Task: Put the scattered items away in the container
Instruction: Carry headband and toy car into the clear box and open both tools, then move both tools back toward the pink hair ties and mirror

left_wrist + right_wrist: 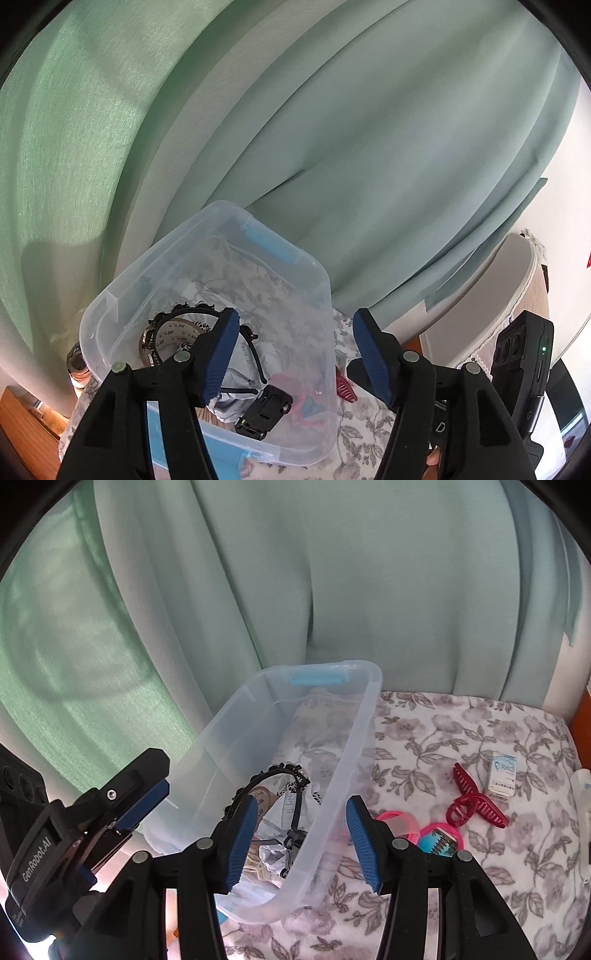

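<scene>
A clear plastic container [110, 314] with blue handles stands on a floral blanket [443, 731]. In it lie a black headband [192, 313], a tape roll [173, 332], a white packet [240, 380] and a black clip [264, 410]. My left gripper [295, 354] hovers open over the container's right part, nothing between its pads. My right gripper [301, 843] is open astride the container's near right wall [325, 830], pads clear of it. On the blanket to the right lie a red claw clip [476, 801], a pink-rimmed mirror [437, 842], a pink ring [397, 819] and a small white box [502, 775].
A pale green curtain [332, 590] hangs right behind the container and blanket. The left gripper [144, 797] shows at the container's left side in the right wrist view. A white object [581, 805] lies at the blanket's right edge, with wooden furniture [581, 709] beyond.
</scene>
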A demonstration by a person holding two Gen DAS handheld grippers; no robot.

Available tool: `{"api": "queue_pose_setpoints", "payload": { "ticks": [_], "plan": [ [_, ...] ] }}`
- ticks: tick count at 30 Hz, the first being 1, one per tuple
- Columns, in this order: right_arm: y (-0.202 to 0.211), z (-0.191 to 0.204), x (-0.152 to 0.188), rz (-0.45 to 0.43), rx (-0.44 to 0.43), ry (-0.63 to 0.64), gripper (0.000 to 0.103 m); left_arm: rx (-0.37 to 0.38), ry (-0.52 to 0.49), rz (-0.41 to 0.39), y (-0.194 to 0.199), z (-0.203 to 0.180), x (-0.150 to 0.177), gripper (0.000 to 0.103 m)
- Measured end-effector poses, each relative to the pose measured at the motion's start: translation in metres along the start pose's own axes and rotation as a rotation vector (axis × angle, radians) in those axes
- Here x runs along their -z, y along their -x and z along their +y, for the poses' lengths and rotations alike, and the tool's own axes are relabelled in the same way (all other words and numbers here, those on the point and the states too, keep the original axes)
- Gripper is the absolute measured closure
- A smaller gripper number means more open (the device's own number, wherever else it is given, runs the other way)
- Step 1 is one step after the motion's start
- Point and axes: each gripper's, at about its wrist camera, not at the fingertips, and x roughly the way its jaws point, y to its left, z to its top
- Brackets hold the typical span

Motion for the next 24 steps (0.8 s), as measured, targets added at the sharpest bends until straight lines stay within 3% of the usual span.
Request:
{"api": "queue_pose_setpoints", "payload": {
  "ticks": [9, 24],
  "plan": [
    [0.032, -0.021, 0.006, -0.056, -0.001, -0.061, 0.049, 0.0, -0.061, -0.01, 0.012, -0.032, 0.003, 0.036],
    [0.121, -0.091, 0.026, -0.22, -0.005, -0.217, 0.049, 0.023, -0.239, 0.021, 0.027, -0.122, 0.03, 0.035]
  ]
}}
